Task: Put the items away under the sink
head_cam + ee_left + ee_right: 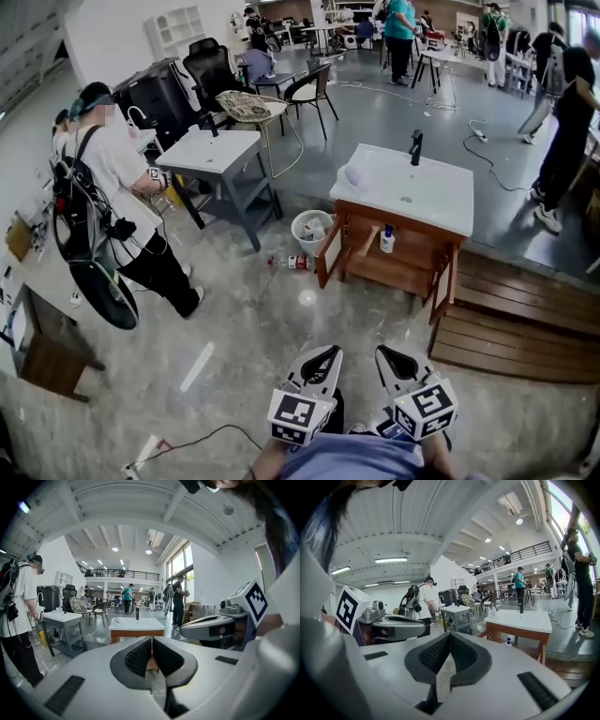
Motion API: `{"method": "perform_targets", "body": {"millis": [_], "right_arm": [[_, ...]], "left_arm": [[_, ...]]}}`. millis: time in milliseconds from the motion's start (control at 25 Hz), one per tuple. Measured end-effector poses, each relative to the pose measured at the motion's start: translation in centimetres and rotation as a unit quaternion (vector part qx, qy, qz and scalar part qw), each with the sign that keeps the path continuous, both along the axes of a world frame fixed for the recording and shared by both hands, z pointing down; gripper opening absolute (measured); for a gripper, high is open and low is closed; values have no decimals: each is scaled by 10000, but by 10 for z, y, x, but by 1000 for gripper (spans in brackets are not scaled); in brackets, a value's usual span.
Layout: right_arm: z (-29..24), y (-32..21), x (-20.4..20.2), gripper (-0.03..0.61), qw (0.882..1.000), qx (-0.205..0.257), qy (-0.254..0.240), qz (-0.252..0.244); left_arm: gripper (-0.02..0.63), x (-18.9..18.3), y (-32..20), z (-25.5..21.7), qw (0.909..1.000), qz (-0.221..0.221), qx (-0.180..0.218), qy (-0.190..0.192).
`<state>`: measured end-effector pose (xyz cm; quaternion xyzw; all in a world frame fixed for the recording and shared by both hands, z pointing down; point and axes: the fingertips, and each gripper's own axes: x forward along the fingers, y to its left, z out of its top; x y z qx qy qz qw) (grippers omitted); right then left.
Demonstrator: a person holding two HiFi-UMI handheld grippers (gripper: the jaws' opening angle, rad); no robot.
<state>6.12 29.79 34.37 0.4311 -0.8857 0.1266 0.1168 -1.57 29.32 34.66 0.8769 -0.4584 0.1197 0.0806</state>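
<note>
Overhead, the left gripper (325, 356) and right gripper (386, 356) hang near the body, far from the sink (403, 192). Its cabinet doors are open, and a bottle (298, 262) and basket (309, 228) sit on the floor to its left. Left gripper view: jaws together, empty. Right gripper view: likewise shut on nothing. Best to step closer, part the jaws, and take the bottle squarely.

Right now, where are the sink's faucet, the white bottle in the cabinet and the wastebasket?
black faucet (415, 148), head view, its upright body.
white bottle (386, 243), head view, its body below the cap.
white wastebasket (300, 242), head view, its outer wall.
</note>
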Motion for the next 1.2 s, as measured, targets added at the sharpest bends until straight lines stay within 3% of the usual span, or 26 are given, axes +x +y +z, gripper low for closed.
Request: {"method": "perform_targets", "body": {"millis": [560, 1200], "right_arm": [[16, -152, -26, 14, 9993, -346, 51, 132], [26, -261, -77, 14, 9972, -624, 173, 383]], "left_arm": [[18, -21, -164, 7, 9991, 324, -271, 105], [18, -73, -282, 16, 9972, 609, -373, 222]]}}
